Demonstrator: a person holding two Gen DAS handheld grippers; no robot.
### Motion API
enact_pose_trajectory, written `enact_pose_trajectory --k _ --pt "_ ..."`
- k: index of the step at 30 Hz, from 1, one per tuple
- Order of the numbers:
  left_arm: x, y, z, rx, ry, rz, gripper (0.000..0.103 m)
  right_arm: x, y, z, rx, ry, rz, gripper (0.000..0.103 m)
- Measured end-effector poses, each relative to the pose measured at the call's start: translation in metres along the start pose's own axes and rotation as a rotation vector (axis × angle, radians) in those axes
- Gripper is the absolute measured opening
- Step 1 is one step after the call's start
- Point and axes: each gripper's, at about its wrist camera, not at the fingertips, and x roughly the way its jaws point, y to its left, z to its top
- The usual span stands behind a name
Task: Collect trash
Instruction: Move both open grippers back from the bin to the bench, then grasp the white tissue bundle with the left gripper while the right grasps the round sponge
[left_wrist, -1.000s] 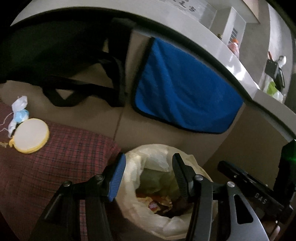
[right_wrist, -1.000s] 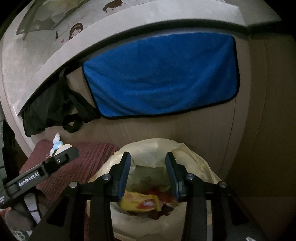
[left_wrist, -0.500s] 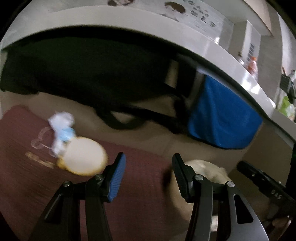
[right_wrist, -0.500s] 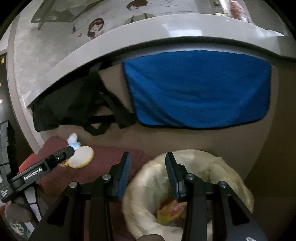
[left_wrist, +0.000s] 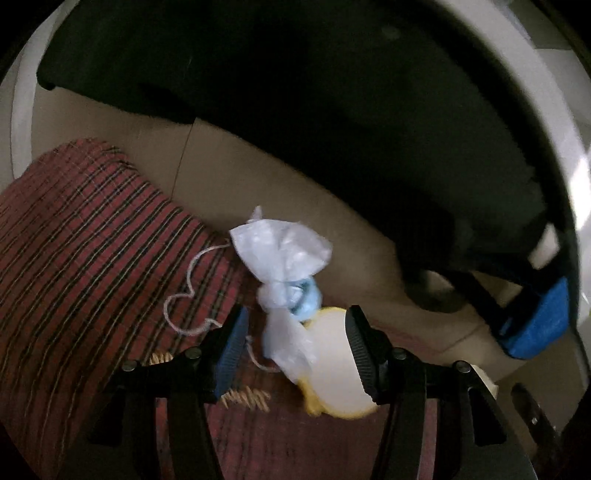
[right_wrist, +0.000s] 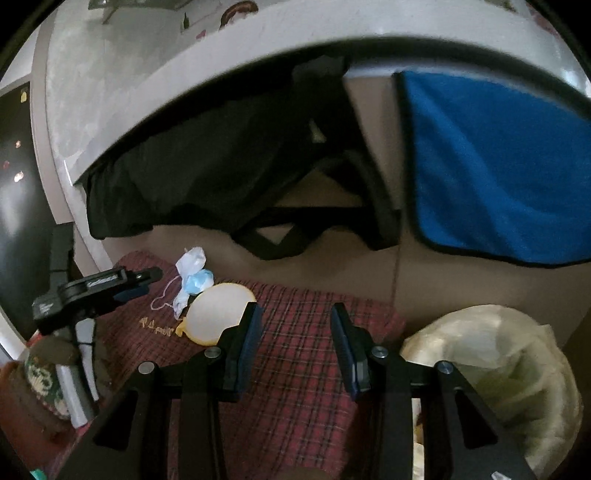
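A crumpled white wrapper (left_wrist: 280, 254) with a blue scrap (left_wrist: 308, 299) knotted into it is lying on a red plaid cloth (left_wrist: 92, 240), touching the far edge of a round yellow-rimmed lid (left_wrist: 332, 365); a loose white thread (left_wrist: 184, 295) is trailing from it across the cloth. The cloth is sitting against a beige panel (left_wrist: 258, 166), under a pale curved counter edge (right_wrist: 221, 59), with a black bag (right_wrist: 207, 166) and a blue towel (right_wrist: 498, 166) hanging above. The left gripper (left_wrist: 295, 347) is hovering over the lid and the wrapper's lower end, jaws standing apart with nothing pinched. The right gripper (right_wrist: 295, 347) is hanging over bare plaid, jaws apart and empty, the wrapper well off to its left. A bin lined with a pale bag (right_wrist: 498, 354) is standing at the right, its contents too dim to tell
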Motion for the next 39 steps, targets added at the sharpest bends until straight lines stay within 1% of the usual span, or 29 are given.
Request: enact_pose_trajectory --k 2,4,6,8,9,10,12,14,17,21,22,24,26,28,29,30,31,32,35,39 --pt "0.018 -0.002 0.003 0.038 0.012 0.040 0.055 0.010 0.001 -0.002 0.001 0.019 0.000 0.037" --pt "0.036 -0.005 0.005 0.067 0.041 0.076 0.055 0.023 0.004 -0.005 0.000 0.042 0.003 0.037" --pt "0.050 -0.007 0.007 0.084 0.064 0.082 0.055 0.032 0.005 -0.009 -0.007 0.061 0.001 0.037" --pt "0.063 -0.010 0.009 0.094 0.088 0.110 0.054 0.040 0.008 -0.011 -0.016 0.082 0.004 0.037" --pt "0.066 -0.009 0.010 0.087 0.098 0.107 0.049 0.046 0.009 -0.012 -0.018 0.097 0.011 0.037" --pt "0.070 -0.008 0.012 0.073 0.114 0.088 0.046 0.049 0.010 -0.013 -0.017 0.108 0.017 0.037" --pt "0.070 -0.007 0.016 0.072 0.127 0.068 0.041 0.058 0.016 -0.013 -0.019 0.132 0.031 0.037" --pt "0.058 -0.002 0.020 0.078 0.099 0.063 0.040 0.070 0.023 -0.011 -0.031 0.164 0.049 0.037" --pt "0.020 0.009 0.022 0.086 0.044 0.060 0.040 0.091 0.033 -0.008 -0.025 0.206 0.093 0.037" --pt "-0.034 0.034 0.011 0.078 0.033 0.058 0.040 0.128 0.047 -0.006 0.011 0.267 0.135 0.037" --pt "-0.048 0.043 0.006 0.071 0.040 0.053 0.040 0.133 0.048 -0.005 0.016 0.270 0.126 0.037" --pt "-0.072 0.060 -0.002 0.064 0.044 0.056 0.040 0.145 0.052 -0.004 0.014 0.278 0.078 0.037" --pt "-0.099 0.076 -0.011 0.066 0.024 0.086 0.040 0.157 0.055 -0.004 0.012 0.293 0.054 0.037" --pt "-0.120 0.091 -0.019 0.063 0.004 0.116 0.040 0.165 0.058 -0.006 0.018 0.309 0.057 0.037" --pt "-0.130 0.099 -0.023 0.056 -0.006 0.130 0.040 0.166 0.059 -0.006 0.026 0.304 0.059 0.036" --pt "-0.136 0.102 -0.027 0.048 -0.012 0.138 0.040 0.165 0.061 -0.005 0.033 0.301 0.063 0.031" --pt "-0.144 0.111 -0.030 0.031 -0.017 0.149 0.040 0.165 0.062 -0.003 0.036 0.300 0.070 0.018" --pt "-0.149 0.121 -0.032 0.011 -0.016 0.148 0.040 0.163 0.065 -0.001 0.034 0.298 0.080 0.013" --pt "-0.162 0.137 -0.038 -0.039 -0.016 0.141 0.040 0.150 0.090 0.009 -0.008 0.265 0.114 0.012" --pt "-0.171 0.148 -0.043 -0.091 -0.022 0.128 0.040 0.122 0.138 0.019 -0.120 0.217 0.166 0.011"
